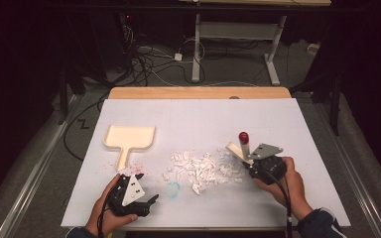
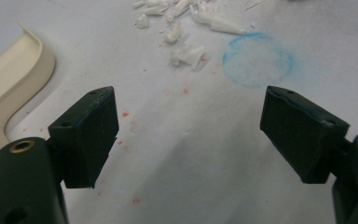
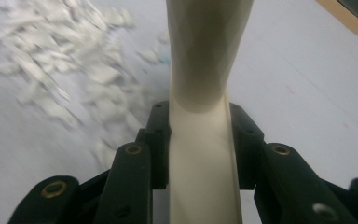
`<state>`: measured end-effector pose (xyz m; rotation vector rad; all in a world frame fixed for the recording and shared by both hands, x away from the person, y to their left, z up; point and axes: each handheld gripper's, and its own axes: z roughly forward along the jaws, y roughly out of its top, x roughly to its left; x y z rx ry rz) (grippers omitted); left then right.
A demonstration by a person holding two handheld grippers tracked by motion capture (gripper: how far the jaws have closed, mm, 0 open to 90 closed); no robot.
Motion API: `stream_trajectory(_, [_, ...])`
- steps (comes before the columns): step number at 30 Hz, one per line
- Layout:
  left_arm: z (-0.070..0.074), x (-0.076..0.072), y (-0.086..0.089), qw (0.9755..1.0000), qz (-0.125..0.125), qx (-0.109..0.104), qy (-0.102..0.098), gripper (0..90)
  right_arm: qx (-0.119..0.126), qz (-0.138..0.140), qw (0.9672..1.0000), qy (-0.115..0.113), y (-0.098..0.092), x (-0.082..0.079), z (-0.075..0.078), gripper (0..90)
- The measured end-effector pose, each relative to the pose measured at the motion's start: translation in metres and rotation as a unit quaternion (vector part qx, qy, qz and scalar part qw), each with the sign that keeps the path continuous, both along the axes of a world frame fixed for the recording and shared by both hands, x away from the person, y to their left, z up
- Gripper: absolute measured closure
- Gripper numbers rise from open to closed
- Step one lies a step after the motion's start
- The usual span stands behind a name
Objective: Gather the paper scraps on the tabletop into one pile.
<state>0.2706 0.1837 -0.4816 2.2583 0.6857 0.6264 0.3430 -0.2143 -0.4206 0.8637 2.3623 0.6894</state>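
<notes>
A person at a white tabletop (image 1: 198,119) works a pile of white paper scraps (image 1: 201,168) toward a cream dustpan (image 1: 129,139), using a two-fingered gripper in each hand. The right gripper (image 1: 250,161) has its fingers (image 3: 156,140) pinched on the cream handle of a small brush (image 3: 205,93), whose red knob end (image 1: 243,137) points up and away in the high view; the brush sits at the right edge of the scraps, its working end low against the tabletop. The left gripper (image 2: 189,135) rests near the front left corner with its fingers (image 2: 86,135) spread wide and nothing between them, the dustpan's handle just beyond it and a faint blue chalk ring (image 2: 257,59) ahead. The dustpan lies flat, well left of the scraps, its open mouth facing away from the person. Sweeping well here likely means keeping the brush low and drawing the scraps leftward in short, gathered strokes so light pieces do not scatter, while the free gripper takes the dustpan's handle, turns the mouth toward the pile and holds its lip pressed down
</notes>
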Motion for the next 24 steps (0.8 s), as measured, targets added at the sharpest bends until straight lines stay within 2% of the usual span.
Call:
stream_trajectory(1, [0.0,0.0,0.0,1.0,0.0,0.0,0.0,18.1,0.0,0.0,1.0,0.0,0.0,0.0,0.0,67.8])
stream_trajectory(2, [0.0,0.0,0.0,1.0,0.0,0.0,0.001,18.1,0.0,0.003,1.0,0.0,0.008,0.0,-0.001,67.8])
stream_trajectory(3, [0.0,0.0,0.0,1.0,0.0,-0.001,0.001,18.1,0.0,0.017,0.9998,-0.004,0.025,0.0,-0.001,67.8])
stream_trajectory(4, [0.0,0.0,0.0,1.0,0.0,-0.001,0.002,18.1,0.0,0.017,0.9998,-0.004,0.025,0.0,-0.001,67.8])
stream_trajectory(5, [0.0,0.0,0.0,1.0,0.0,-0.001,0.002,18.1,0.01,0.036,0.9993,-0.003,0.041,0.0,-0.001,67.8])
stream_trajectory(6, [0.0,0.0,0.0,1.0,0.0,-0.001,0.002,18.1,0.01,0.036,0.9993,-0.003,0.041,0.0,-0.001,67.8])
stream_trajectory(7, [0.0,0.0,0.001,1.0,0.0,-0.001,0.002,18.1,0.006,0.047,0.9988,-0.01,0.055,0.0,-0.001,67.9])
stream_trajectory(11, [0.0,-0.001,0.002,1.0,0.001,-0.002,0.002,18.4,0.021,0.063,0.9976,-0.018,0.067,0.0,0.003,68.0])
stream_trajectory(15, [0.0,-0.002,0.004,1.0,0.004,-0.005,0.002,18.4,0.029,0.067,0.9971,-0.024,0.063,-0.001,0.01,68.0])
stream_trajectory(18, [0.001,-0.004,0.004,1.0,0.004,-0.003,0.001,18.4,0.043,0.06,0.9969,-0.028,0.053,-0.002,0.017,68.0])
stream_trajectory(19, [0.001,-0.004,0.004,1.0,0.005,-0.003,0.0,18.4,0.05,0.054,0.9967,-0.034,0.043,-0.002,0.021,68.0])
stream_trajectory(20, [0.001,-0.004,0.004,1.0,0.005,-0.003,0.0,18.4,0.05,0.054,0.9967,-0.034,0.043,-0.002,0.021,68.0])
stream_trajectory(21, [0.001,-0.004,0.004,1.0,0.005,-0.004,0.0,18.4,0.055,0.042,0.9969,-0.038,0.032,0.001,0.025,68.0])
stream_trajectory(24, [0.0,-0.003,0.003,1.0,0.005,-0.005,0.006,18.4,0.058,0.027,0.9971,-0.042,0.021,0.005,0.027,68.0])
